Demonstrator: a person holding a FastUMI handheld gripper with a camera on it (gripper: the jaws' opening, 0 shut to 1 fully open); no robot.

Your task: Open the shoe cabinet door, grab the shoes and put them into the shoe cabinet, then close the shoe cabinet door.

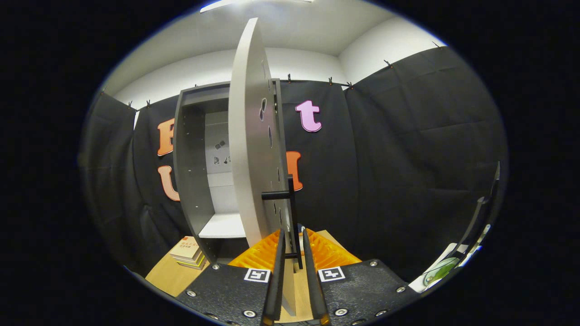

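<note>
Fingers of the gripper pinch the black handle of the shoe cabinet door, swung wide on the grey cabinet. Door-opening looks nearly complete; next likely comes letting go and reaching for shoes, unseen.

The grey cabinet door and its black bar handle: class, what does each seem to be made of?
Grey cabinet door: probably painted board, matt, flat and uniform. Black bar handle: likely metal, thin with a matt finish. The gripper looks shut on the handle.
</note>
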